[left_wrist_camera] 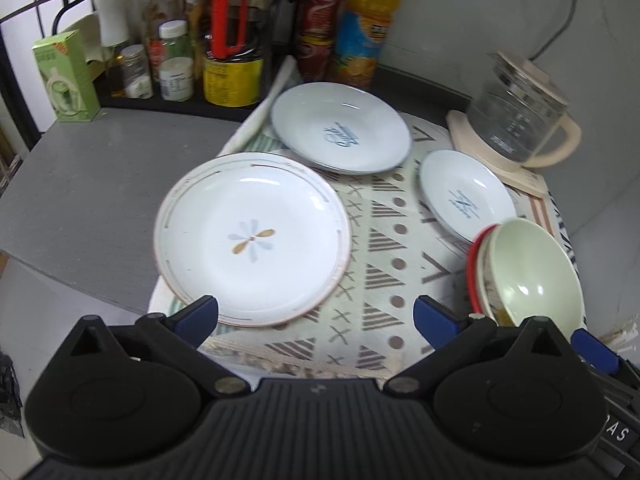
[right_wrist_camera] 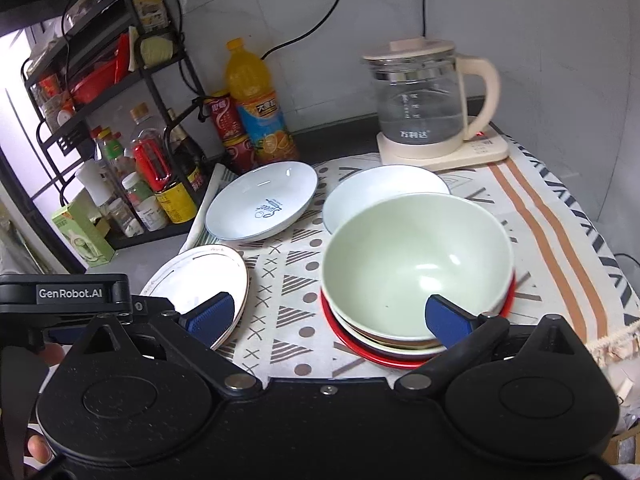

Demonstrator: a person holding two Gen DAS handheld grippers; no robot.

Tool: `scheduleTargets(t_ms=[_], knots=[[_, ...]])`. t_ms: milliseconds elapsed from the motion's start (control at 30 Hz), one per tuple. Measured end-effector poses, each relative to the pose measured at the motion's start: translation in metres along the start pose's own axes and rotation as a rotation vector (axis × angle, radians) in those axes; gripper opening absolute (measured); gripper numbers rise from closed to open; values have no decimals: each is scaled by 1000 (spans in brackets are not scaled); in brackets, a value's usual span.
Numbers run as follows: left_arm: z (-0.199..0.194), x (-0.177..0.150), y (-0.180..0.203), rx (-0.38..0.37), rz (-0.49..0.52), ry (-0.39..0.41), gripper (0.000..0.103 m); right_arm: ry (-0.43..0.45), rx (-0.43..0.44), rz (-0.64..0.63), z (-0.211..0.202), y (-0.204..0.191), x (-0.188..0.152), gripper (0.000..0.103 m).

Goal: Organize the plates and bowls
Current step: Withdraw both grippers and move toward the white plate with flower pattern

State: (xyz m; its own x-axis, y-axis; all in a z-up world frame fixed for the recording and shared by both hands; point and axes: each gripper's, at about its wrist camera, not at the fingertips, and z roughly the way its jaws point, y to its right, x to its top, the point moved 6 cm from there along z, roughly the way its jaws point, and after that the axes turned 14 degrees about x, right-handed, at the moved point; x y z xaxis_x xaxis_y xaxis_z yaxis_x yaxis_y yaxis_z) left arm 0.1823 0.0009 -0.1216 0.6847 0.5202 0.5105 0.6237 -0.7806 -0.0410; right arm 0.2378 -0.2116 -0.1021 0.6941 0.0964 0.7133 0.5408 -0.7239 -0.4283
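Both grippers, left gripper (left_wrist_camera: 316,316) and right gripper (right_wrist_camera: 330,316), hang with jaws apart, empty. Stacked bowls (right_wrist_camera: 416,264) sit on patterned cloth (right_wrist_camera: 288,280) beside flower plate (left_wrist_camera: 252,236); kettle (right_wrist_camera: 428,100), bottles (right_wrist_camera: 256,100) crowd behind.

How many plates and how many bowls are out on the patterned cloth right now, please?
Plates: 3 (flower plate, large blue-rimmed plate, small blue-rimmed plate)
Bowls: 3, nested (pale green bowl on a cream bowl in a red bowl)
Total: 6
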Motion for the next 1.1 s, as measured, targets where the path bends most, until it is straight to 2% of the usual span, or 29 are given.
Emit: scheduleTargets(t_ms=[267,400,533,900,1100], knots=[[19,21,-25,-5,-17,2,103,-1,5,-32,24,-20,8,103],[30,35,-37,-18,-34,-9,103,0,-5,-96,38,-37,17,103],[41,52,-43,-15,-5,-14,103,-25,8,-60,56,-45,24,103],[71,92,-54,-24,25,-52,102,-59,-46,-25,95,-58,43,101],[88,112,-52,-58,60,-49,102,-63,-69,23,117,-60,49,99]])
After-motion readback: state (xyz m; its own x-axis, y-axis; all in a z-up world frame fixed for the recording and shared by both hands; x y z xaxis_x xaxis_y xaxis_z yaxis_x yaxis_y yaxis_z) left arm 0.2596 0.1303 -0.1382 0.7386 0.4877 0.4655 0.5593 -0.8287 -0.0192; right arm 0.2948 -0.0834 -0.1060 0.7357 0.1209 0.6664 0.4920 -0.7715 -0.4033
